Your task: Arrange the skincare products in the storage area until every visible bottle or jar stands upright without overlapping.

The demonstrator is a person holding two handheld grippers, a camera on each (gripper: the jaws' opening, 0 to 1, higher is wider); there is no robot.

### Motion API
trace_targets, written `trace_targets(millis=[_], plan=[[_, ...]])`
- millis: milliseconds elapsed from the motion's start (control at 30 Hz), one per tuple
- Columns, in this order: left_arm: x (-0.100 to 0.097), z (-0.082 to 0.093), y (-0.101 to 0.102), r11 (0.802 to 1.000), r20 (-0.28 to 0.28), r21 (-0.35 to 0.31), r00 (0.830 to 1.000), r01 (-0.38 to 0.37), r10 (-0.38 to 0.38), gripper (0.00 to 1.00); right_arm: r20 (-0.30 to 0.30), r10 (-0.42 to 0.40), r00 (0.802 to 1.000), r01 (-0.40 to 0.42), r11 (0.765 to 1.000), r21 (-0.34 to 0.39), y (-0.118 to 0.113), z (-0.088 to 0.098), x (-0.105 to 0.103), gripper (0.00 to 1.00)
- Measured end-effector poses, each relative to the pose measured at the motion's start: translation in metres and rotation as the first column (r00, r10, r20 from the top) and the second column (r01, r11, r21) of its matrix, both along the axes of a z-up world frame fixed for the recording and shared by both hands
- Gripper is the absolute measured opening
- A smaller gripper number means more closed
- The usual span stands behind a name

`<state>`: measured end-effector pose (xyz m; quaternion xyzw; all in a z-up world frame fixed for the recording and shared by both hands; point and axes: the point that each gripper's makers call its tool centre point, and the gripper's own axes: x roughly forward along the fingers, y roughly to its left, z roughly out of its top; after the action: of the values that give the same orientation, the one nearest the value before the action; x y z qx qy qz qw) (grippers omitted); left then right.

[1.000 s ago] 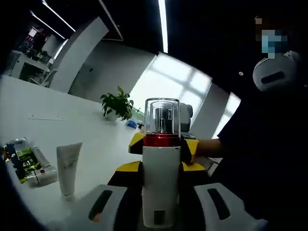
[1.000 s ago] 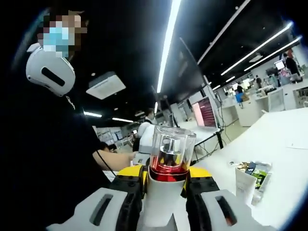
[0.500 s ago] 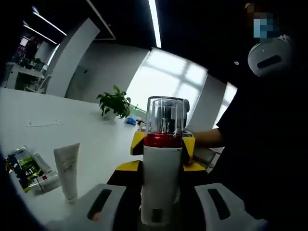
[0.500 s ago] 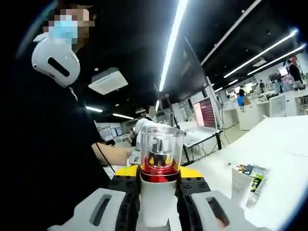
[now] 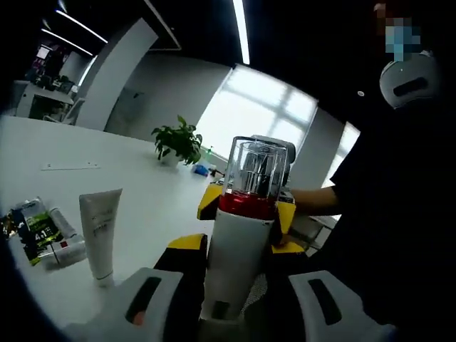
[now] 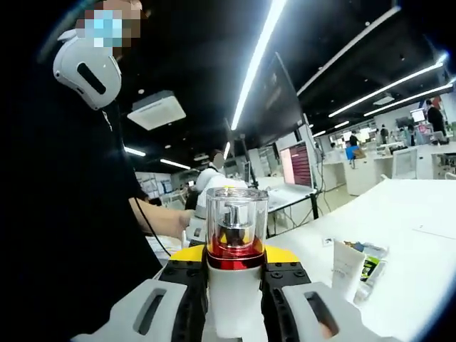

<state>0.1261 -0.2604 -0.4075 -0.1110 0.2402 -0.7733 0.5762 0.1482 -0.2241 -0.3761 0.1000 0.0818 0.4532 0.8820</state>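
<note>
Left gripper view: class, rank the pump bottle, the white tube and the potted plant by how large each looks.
1. pump bottle, largest, though it is nearest the camera.
2. white tube, standing on the table.
3. potted plant, smallest, but it sits farthest back, so its true size is unsure.

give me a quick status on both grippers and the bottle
Left hand-held gripper and right hand-held gripper both clamp the white pump bottle. White tube stands upright. Small items lie flat beside it.

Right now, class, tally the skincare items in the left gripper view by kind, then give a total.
Pump bottle: 1
Standing tube: 1
Lying tubes: 2
Green packet: 1
Total: 5
</note>
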Motion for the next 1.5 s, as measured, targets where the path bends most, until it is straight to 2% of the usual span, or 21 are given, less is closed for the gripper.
trace_targets(millis=[133, 300, 500, 600, 700, 967, 1100, 1167, 1500], plan=[[0.001, -0.004, -0.001, 1.000, -0.007, 0.016, 1.000, -0.019, 0.020, 0.31, -0.002, -0.009, 1.000, 0.009, 1.000, -0.007, -0.004, -0.005, 0.002, 0.18], [0.000, -0.016, -0.002, 0.997, -0.007, 0.074, 1.000, -0.018, 0.018, 0.32, -0.014, -0.016, 1.000, 0.016, 0.999, -0.031, -0.007, -0.017, 0.005, 0.18], [0.004, -0.026, -0.002, 0.993, 0.009, 0.110, 0.999, -0.046, 0.046, 0.44, -0.033, -0.023, 0.999, 0.021, 0.998, -0.052, -0.013, -0.030, 0.007, 0.18], [0.008, -0.041, 0.003, 0.984, 0.028, 0.166, 0.998, -0.067, 0.063, 0.48, -0.042, -0.032, 0.999, 0.029, 0.997, -0.077, -0.016, -0.042, 0.010, 0.18], [0.012, -0.049, 0.009, 0.978, 0.033, 0.188, 0.996, -0.093, 0.088, 0.54, -0.056, -0.051, 0.997, 0.046, 0.995, -0.093, -0.025, -0.055, 0.015, 0.18], [0.039, -0.060, 0.030, 0.950, 0.030, 0.223, 0.975, -0.220, 0.219, 0.71, -0.057, -0.095, 0.994, 0.087, 0.988, -0.127, -0.045, -0.074, 0.028, 0.18], [0.056, -0.070, 0.037, 0.925, 0.069, 0.256, 0.959, -0.282, 0.273, 0.82, -0.055, -0.115, 0.992, 0.107, 0.986, -0.126, -0.056, -0.080, 0.037, 0.18], [0.063, -0.072, 0.039, 0.916, 0.079, 0.264, 0.953, -0.302, 0.292, 0.87, -0.051, -0.122, 0.991, 0.114, 0.985, -0.126, -0.059, -0.082, 0.041, 0.18], [0.085, -0.089, 0.048, 0.884, 0.122, 0.300, 0.934, -0.358, 0.337, 0.98, -0.024, -0.132, 0.991, 0.126, 0.977, -0.172, -0.078, -0.098, 0.063, 0.18]])
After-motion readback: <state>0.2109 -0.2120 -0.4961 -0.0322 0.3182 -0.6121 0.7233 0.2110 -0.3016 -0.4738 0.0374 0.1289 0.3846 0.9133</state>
